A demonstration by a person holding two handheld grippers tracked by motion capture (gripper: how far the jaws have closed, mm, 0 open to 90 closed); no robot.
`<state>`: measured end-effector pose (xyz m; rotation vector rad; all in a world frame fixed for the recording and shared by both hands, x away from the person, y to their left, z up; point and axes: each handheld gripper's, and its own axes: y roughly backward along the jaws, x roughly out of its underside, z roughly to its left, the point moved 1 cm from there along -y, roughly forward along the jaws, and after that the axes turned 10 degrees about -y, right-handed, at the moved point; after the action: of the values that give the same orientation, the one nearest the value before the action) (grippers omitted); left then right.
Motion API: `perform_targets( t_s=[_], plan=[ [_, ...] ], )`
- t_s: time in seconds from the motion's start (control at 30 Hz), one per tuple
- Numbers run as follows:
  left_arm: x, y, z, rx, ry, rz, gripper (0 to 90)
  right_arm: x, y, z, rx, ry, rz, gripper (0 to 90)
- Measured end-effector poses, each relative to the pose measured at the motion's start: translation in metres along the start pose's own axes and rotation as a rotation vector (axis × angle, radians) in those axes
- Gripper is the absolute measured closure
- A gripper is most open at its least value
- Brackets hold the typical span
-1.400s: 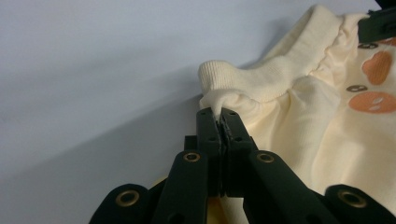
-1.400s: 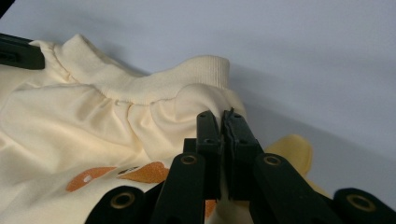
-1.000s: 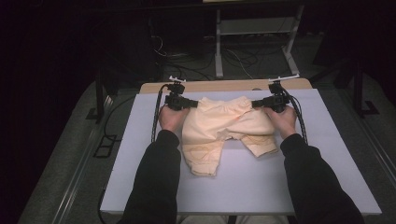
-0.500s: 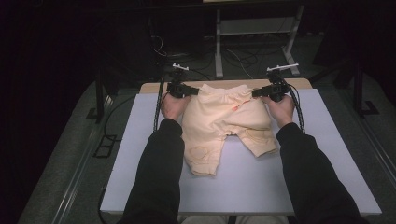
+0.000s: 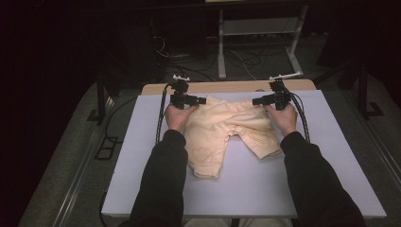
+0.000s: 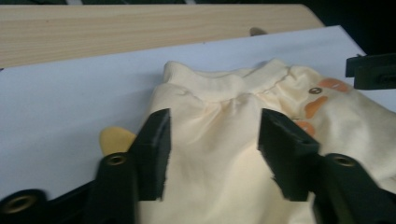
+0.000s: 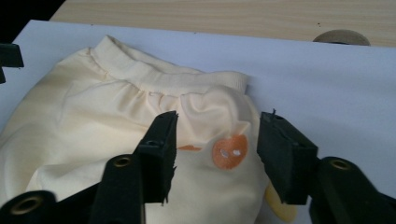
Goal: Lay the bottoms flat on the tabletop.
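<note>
A pale yellow pair of small trousers [image 5: 227, 132] with orange prints lies on the white board, waistband at the far side. My left gripper [image 5: 202, 100] is at the waistband's left corner and my right gripper [image 5: 256, 101] at its right corner, pointing toward each other. In the left gripper view the jaws of my left gripper [image 6: 212, 140] stand apart over the cloth [image 6: 215, 112] without pressing it. My right gripper [image 7: 217, 140] likewise stands open above the fabric [image 7: 93, 107] and an orange print [image 7: 229, 151]. Both pairs of jaws have just been opening, and the cloth lies loose between them.
The white board [image 5: 331, 156] rests on a wooden table [image 5: 227, 87] whose edge shows beyond it. A round hole [image 7: 341, 37] is in the wood. A metal stand [image 5: 255, 28] and cables sit on the dark floor behind. Black cables trail from both grippers.
Both grippers have opened and let go of the waistband. The hands have come slightly back toward the person, and the waistband now lies slack on the board.
</note>
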<state>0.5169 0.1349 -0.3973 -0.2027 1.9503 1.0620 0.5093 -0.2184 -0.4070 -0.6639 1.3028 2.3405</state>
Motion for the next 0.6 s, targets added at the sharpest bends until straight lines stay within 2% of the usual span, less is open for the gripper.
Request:
perform_targets(
  t_s=[0.07, 0.13, 0.27, 0.33, 0.37, 0.47, 0.6],
  plan=[
    [0.002, 0.002, -0.001, 0.014, 0.007, -0.024, 30.2, 0.003, 0.002, -0.001, -0.004, 0.011, -0.005, 34.9],
    [0.003, 0.003, -0.001, 0.031, 0.005, -0.025, 20.7, 0.004, 0.005, -0.001, -0.006, 0.021, -0.009, 29.0],
    [0.001, 0.006, -0.007, 0.035, -0.037, -0.030, 7.6, 0.007, 0.011, 0.001, -0.014, 0.046, -0.026, 15.2],
    [0.002, 0.008, -0.011, 0.030, -0.044, -0.050, 1.5, 0.009, 0.014, 0.003, -0.019, 0.062, -0.033, 13.0],
    [0.002, 0.009, -0.012, 0.036, -0.044, -0.059, 0.0, 0.010, 0.016, 0.004, -0.022, 0.068, -0.031, 11.9],
    [0.005, 0.012, -0.018, 0.041, -0.059, -0.065, 0.0, 0.013, 0.021, 0.007, -0.043, 0.087, -0.023, 0.3],
    [0.010, 0.014, -0.022, 0.034, -0.085, -0.046, 0.0, 0.020, 0.032, 0.011, -0.055, 0.121, -0.035, 0.0]
  ],
)
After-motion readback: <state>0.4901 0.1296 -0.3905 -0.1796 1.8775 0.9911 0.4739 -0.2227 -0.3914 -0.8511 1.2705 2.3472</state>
